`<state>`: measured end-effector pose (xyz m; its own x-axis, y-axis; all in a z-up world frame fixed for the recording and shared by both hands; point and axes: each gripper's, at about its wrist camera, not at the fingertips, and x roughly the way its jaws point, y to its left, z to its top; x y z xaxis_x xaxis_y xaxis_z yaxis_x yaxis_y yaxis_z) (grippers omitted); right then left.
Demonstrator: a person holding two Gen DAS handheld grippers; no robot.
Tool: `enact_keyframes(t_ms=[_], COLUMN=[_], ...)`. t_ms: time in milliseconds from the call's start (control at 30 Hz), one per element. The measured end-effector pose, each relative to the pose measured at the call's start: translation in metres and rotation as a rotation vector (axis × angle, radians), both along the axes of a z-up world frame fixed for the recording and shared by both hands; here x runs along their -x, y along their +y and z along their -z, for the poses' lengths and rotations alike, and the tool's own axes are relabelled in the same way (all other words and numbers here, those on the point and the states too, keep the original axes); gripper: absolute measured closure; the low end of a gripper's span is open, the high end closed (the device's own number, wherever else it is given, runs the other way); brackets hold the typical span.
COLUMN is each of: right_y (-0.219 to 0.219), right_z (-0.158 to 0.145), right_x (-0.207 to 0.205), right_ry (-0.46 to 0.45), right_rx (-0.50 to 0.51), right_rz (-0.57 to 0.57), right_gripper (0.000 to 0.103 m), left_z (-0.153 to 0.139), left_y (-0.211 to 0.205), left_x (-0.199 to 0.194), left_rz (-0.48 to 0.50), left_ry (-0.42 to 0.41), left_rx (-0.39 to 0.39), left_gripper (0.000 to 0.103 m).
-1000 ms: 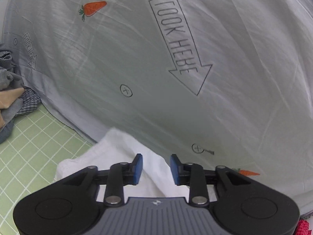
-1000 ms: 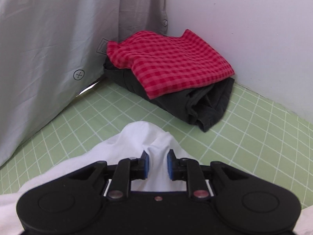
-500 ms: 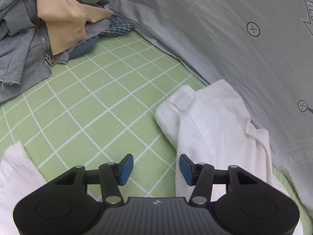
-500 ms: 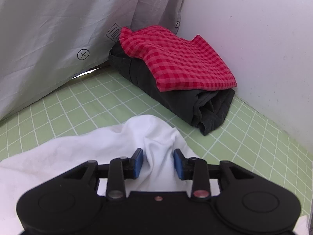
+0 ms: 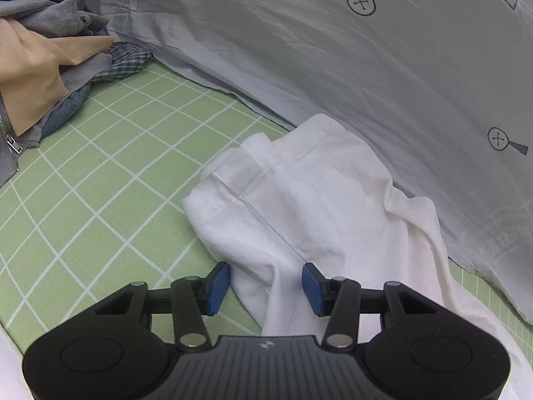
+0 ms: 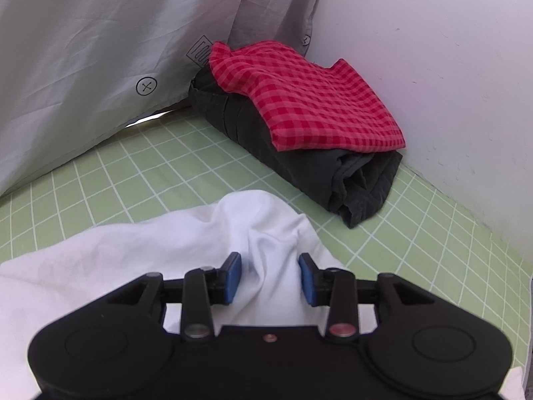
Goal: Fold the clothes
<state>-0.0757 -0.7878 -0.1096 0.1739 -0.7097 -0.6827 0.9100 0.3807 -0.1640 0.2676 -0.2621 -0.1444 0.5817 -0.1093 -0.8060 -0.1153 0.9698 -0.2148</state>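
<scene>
We have two garments already done: a red checked shirt (image 6: 309, 100) lies folded on top of a folded dark garment (image 6: 299, 163) in the upper centre of the right wrist view, tucked into the corner where the grey printed sheet (image 6: 83, 66) meets the white wall (image 6: 449, 66). In the upper left of the left wrist view an unsorted heap of clothes (image 5: 50, 66) waits: grey pieces, a peach one, a blue plaid one. So we judge the task to be partway through, with that heap left.

The piece in hand now is the white garment (image 5: 299, 200), which lies spread and rumpled on the green grid mat (image 5: 116, 166). In the left wrist view its hemmed end sits mid-frame, just beside the foot of the grey sheet; in the right wrist view another part of it bunches into a peak at lower centre.

Our left gripper (image 5: 266, 283) has its fingers (image 5: 218, 281) at a middling gap that has just been narrowing, with a fold of the white cloth between them. The pads do not yet press on it, as far as we can see. Our right gripper (image 6: 269, 278) has its fingers apart at a similar middling gap, after opening from a tighter set; the white peak stands between them, and we see daylight beside each pad, so it looks released, not gripped.

The white garment shows no clean fold yet; we judge that flattening and folding it are all still to do.
</scene>
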Motion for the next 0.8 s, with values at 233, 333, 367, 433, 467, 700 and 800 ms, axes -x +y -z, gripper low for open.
enact_keyframes(t_ms=[233,333,367,433,467,700,800], right_y=[0.002,0.002,0.003,0.004,0.005,0.007,0.008], right_z=[0.001,0.001,0.001,0.002,0.002,0.003,0.003], right_x=[0.002,0.002,0.002,0.001,0.001,-0.001,-0.001], right_ry=[-0.007,-0.013,-0.014,-0.010,-0.007,0.001,0.007], right_rx=[0.003,-0.002,-0.005,-0.004,-0.002,-0.004,-0.002], right_rz=[-0.003,-0.007,-0.012,-0.020,-0.022,-0.019,-0.021], right_gripper=[0.064,0.064,0.064,0.063,0.063,0.063,0.063], left_z=[-0.036,-0.063,-0.066,-0.069,-0.063,-0.024,-0.022], left_y=[0.003,0.000,-0.006,-0.018,-0.028,-0.079,-0.069], left_x=[0.018,0.032,0.033,0.035,0.034,0.023,0.025], left_rz=[0.087,0.114,0.132,0.176,0.217,0.428,0.428], left_ry=[-0.130,-0.211,-0.224,-0.242,-0.231,-0.125,-0.080], left_rx=[-0.148,-0.298,-0.341,-0.419,-0.437,-0.377,-0.197], left_gripper=[0.094,0.094,0.094,0.094,0.094,0.080,0.076])
